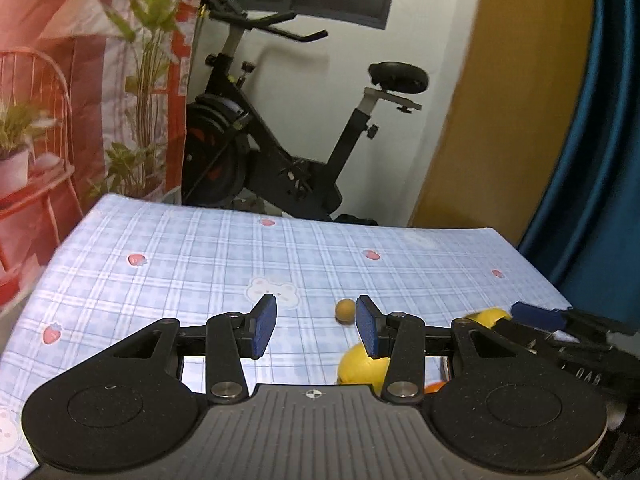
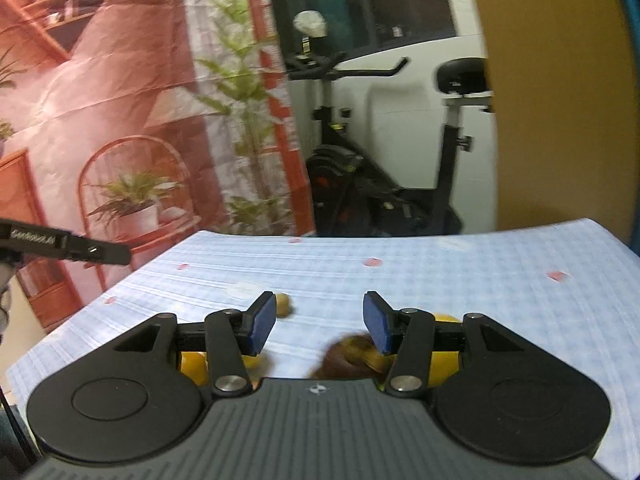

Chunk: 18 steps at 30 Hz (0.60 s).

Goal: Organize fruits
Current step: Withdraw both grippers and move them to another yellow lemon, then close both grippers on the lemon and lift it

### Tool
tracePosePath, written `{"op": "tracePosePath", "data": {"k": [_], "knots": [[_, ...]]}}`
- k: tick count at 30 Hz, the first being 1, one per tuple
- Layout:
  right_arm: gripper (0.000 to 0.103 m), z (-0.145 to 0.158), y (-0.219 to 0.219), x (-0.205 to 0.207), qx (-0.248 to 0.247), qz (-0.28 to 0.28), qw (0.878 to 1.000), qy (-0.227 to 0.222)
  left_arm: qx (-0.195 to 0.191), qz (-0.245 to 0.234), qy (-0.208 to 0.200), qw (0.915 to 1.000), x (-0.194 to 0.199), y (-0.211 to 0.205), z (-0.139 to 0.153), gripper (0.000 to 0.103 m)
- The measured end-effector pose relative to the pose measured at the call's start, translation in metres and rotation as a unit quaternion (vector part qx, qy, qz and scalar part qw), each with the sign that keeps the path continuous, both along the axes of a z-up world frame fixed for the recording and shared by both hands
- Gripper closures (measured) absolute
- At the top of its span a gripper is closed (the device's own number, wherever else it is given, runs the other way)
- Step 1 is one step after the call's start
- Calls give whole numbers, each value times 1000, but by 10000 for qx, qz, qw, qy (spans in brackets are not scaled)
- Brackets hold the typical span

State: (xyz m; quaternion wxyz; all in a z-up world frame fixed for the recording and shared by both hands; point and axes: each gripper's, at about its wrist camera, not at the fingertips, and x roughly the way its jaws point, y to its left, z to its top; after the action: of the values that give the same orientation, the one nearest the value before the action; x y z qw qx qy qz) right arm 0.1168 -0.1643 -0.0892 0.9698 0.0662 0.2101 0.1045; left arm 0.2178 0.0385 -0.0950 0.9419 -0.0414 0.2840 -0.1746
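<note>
My left gripper [image 1: 316, 326] is open above the blue checked tablecloth [image 1: 180, 264], with nothing between its blue pads. A small brown round fruit [image 1: 345, 311] lies on the cloth just beyond it. A yellow fruit [image 1: 360, 368] sits under its right finger, and another yellow fruit [image 1: 490, 316] lies farther right beside my right gripper [image 1: 536, 316]. In the right wrist view my right gripper [image 2: 320, 322] is open and empty. The brown fruit [image 2: 284, 305] lies past its left pad. Yellow fruits [image 2: 192, 364] [image 2: 444, 360] and a blurred brown-yellow fruit [image 2: 352, 354] lie beneath it.
An exercise bike [image 1: 256, 140] stands behind the table's far edge, beside a hanging printed backdrop [image 1: 80, 80]. An ochre panel [image 1: 512, 100] and blue curtain [image 1: 600, 160] rise at the right. A slice of orange [image 1: 434, 387] shows under my left gripper.
</note>
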Motion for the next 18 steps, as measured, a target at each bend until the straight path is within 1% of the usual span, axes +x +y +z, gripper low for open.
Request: {"op": "tracePosePath", "data": {"k": [5,9,12,13,16,18], "knots": [[51,-6,39,32,-528,636,9961,302,-257,-119,448,9986,23,-6,-24,57],[51,-22,58,51,-786,877,9910,643,-256,-264,733,9966,37,-18,-43,56],[51,-32,61,60,-711,843,9906,814,-282,-348,812,9957,43,-23,-53,53],[49,-33,61,63,-635,786,9911,869,-326,-362,837,9953,46,-24,-54,50],[44,-38,59,71,-265,715,9913,1071,-512,-446,944,9932,52,-26,-59,50],[41,-40,60,77,-89,730,9899,1209,-551,-516,1002,9921,55,-28,-62,49]]}}
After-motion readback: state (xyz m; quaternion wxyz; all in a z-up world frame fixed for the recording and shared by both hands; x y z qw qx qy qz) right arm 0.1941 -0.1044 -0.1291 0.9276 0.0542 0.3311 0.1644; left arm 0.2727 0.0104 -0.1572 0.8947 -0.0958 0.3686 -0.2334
